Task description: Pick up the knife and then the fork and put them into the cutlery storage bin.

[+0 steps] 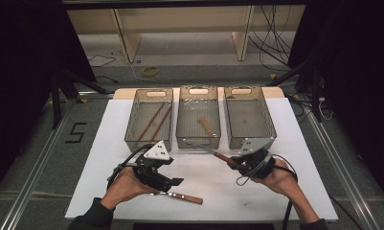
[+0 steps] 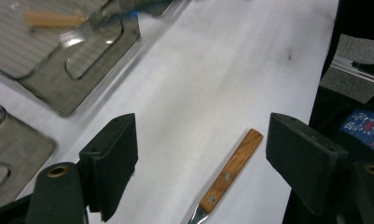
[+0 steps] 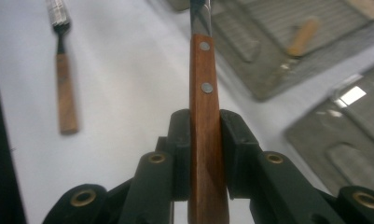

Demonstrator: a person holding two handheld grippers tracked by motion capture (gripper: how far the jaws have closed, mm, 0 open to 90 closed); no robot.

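Observation:
My right gripper (image 1: 238, 163) (image 3: 205, 126) is shut on the wooden handle of a knife (image 1: 223, 157) (image 3: 204, 70). The knife's blade points at the front wall of the middle basket (image 1: 197, 142). My left gripper (image 1: 173, 184) (image 2: 203, 140) stands open just above the white table cover. A fork with a wooden handle (image 1: 187, 197) (image 2: 231, 170) (image 3: 65, 93) lies flat on the cover below and between its jaws, untouched. The knife's blade (image 2: 89, 28) reaches the basket's front handle cutout in the left gripper view.
Three grey mesh baskets stand side by side at the back. The left basket (image 1: 149, 141) holds two brown chopsticks (image 1: 153, 122), the middle one a wooden-handled piece (image 1: 205, 124). The right basket (image 1: 268, 120) looks bare. The white cover's edge (image 1: 204, 218) runs close behind my hands.

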